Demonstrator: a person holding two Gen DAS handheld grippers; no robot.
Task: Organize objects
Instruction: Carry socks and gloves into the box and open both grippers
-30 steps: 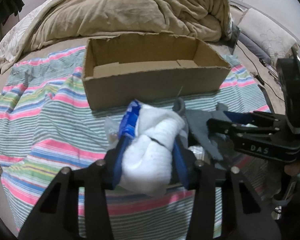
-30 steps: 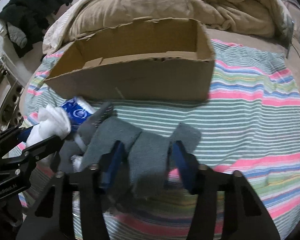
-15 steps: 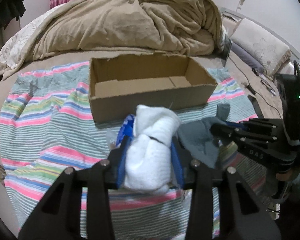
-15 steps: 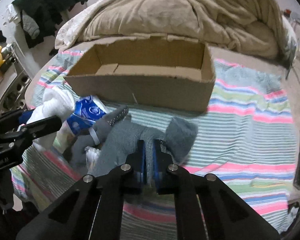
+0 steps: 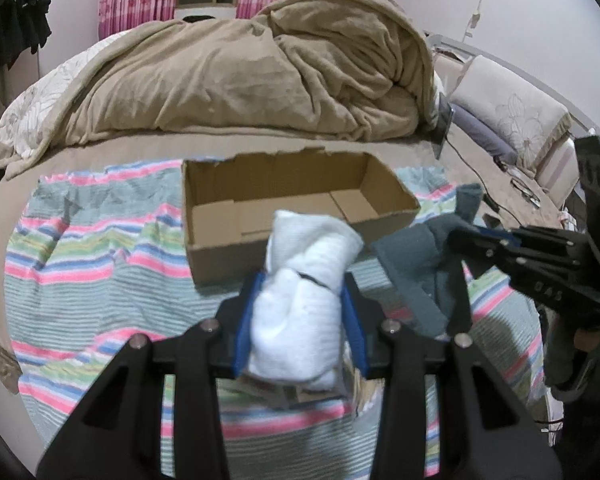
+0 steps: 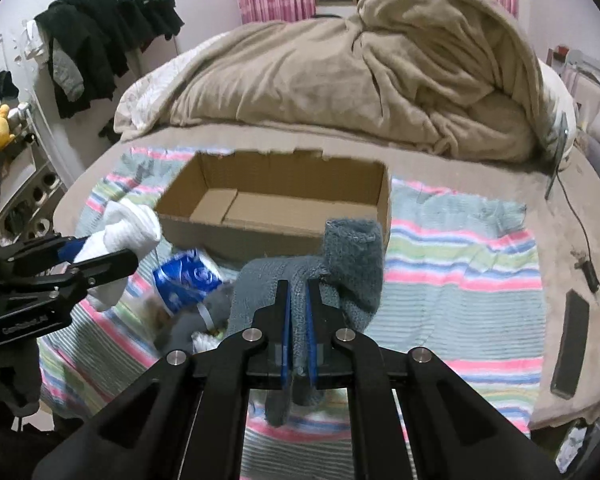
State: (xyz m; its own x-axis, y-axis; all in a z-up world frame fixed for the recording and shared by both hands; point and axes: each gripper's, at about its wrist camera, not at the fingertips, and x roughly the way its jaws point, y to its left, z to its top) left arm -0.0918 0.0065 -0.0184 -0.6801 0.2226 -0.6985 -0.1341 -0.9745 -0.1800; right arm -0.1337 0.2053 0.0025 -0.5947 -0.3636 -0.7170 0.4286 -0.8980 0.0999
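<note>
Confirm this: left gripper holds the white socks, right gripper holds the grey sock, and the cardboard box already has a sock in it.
Wrong on the box: the cardboard box is empty, as the right wrist view shows. The left gripper does hold the white socks, the right gripper the grey sock.

The blue packet is blurry, half under the grey sock; label's unreadable, and the white sock hides it completely from the left wrist.

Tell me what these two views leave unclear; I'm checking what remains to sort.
- Blue packet, right wrist view: blurred, print unreadable.
- Pile beneath it: hidden by grey sock.
- Left wrist view: white sock hides the bedspread behind it.
- Cardboard box: near floor hidden by its front wall.
</note>
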